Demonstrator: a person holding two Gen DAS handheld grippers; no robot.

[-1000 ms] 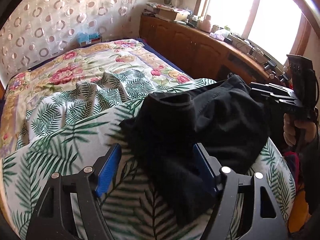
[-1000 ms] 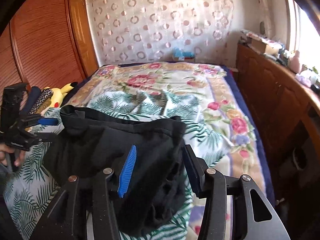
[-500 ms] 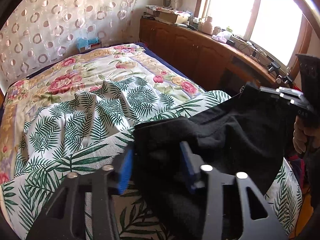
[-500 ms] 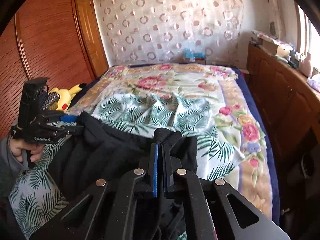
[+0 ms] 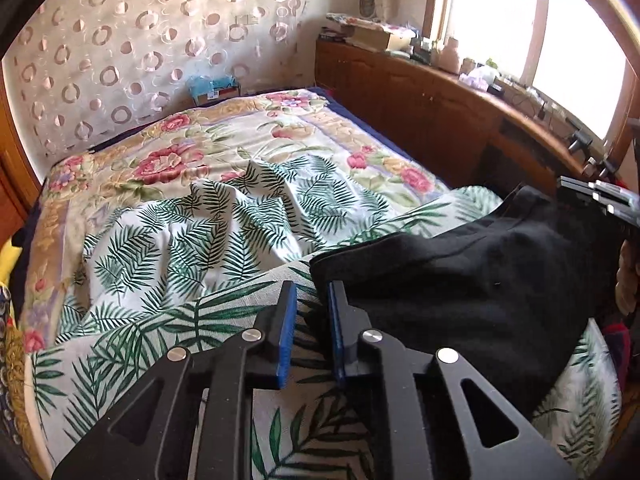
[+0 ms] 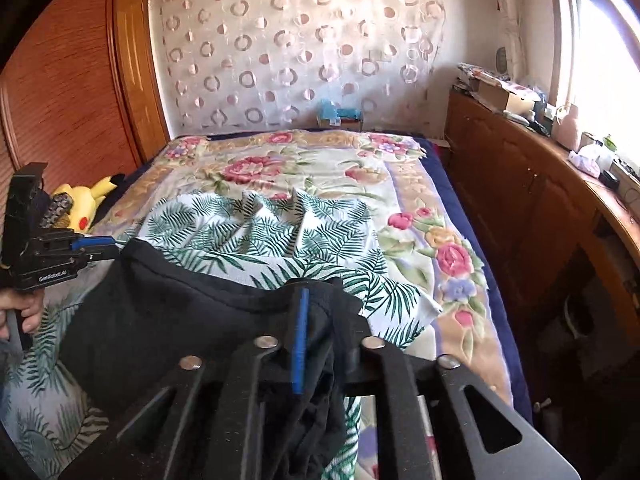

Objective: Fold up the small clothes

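A black garment is stretched over the palm-leaf sheet between my two grippers. My left gripper is closing. A narrow gap still shows between its blue pads, and the garment's near corner lies at its right fingertip. In the right wrist view the left gripper meets the garment at that corner. My right gripper has a bunch of black cloth filling the space between its jaws and draped over its right finger, and its jaws are opening. The left wrist view shows the right gripper at the garment's far corner.
A floral bedspread covers the far half of the bed. A wooden cabinet with clutter on top runs along the window side. A yellow plush toy lies by the wardrobe. A hand grips the left tool's handle.
The left jaws narrowed from wide open to a small gap. The right jaws shut on the cloth, then parted a little. The heaped garment now spreads out between both grippers.
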